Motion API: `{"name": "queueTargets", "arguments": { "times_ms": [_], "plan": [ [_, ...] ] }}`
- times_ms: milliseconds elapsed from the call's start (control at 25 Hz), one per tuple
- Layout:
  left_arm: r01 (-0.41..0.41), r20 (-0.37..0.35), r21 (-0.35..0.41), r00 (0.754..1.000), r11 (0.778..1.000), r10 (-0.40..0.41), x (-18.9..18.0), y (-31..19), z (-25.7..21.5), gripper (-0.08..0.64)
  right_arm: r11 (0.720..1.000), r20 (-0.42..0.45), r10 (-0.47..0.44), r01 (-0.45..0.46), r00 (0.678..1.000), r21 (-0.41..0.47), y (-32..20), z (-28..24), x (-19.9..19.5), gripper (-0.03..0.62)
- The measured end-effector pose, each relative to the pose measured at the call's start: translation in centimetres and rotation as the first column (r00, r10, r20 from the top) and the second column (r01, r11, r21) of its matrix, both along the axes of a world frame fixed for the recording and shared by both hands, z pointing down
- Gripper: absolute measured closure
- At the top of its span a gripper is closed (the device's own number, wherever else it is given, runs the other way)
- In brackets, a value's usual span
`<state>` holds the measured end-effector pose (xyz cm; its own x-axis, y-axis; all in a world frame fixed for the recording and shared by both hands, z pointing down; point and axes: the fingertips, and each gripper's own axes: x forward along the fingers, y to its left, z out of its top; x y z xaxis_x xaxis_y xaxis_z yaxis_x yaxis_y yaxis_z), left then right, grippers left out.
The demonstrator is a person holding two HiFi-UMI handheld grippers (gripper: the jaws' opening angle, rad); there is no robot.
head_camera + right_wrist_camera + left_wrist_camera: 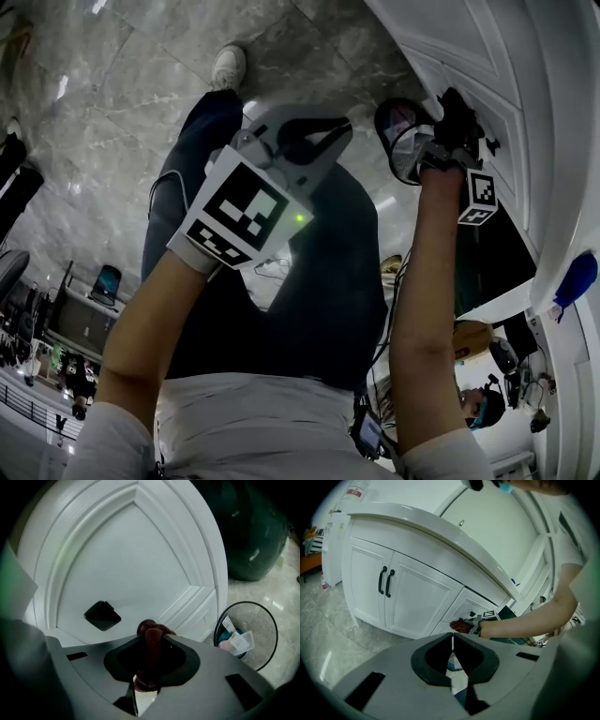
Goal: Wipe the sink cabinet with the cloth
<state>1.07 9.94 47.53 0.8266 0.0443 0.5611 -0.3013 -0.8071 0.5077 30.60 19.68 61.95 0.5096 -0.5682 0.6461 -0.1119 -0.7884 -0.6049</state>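
The white sink cabinet (417, 592) has two doors with black handles (386, 581). In the right gripper view a white drawer front (126, 559) with a black knob (102, 616) fills the frame. My right gripper (151, 637) is shut on a dark red cloth (151, 644), whose bunched end pokes past the jaws close to the panel just right of the knob. The left gripper view shows the cloth (461, 624) held against that drawer. My left gripper (453, 635) hangs back from the cabinet over the floor, jaws closed together and holding nothing. In the head view the left gripper (305, 141) is at centre and the right gripper (452, 127) is at the cabinet (525, 103).
A black wire waste basket (246, 630) with scraps stands on the marble floor just right of the drawer. A dark green bin (248, 527) sits beyond it. A blue item (574, 279) rests at the countertop edge. My legs and a white shoe (228, 66) are below me.
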Motion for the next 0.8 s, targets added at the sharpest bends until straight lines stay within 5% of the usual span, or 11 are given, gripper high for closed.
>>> {"name": "queueTargets", "arguments": {
  "times_ms": [200,360,800],
  "plan": [
    [-0.041,-0.002,0.0,0.999,0.999,0.041,0.3,-0.5,-0.3,0.548,0.974,-0.036,0.177,-0.17,0.984,0.153,1.5,-1.9,1.1,0.509],
    [-0.079,0.001,0.009,0.997,0.997,0.079,1.0,-0.2,-0.2,0.548,0.955,-0.074,0.202,-0.18,0.977,0.235,3.6,-2.0,3.3,0.51],
    [-0.156,-0.002,-0.008,0.988,0.988,0.156,2.8,3.0,-0.3,0.548,0.849,0.04,0.278,-0.265,0.96,0.457,4.8,-5.4,3.4,0.512]
  ]
}}
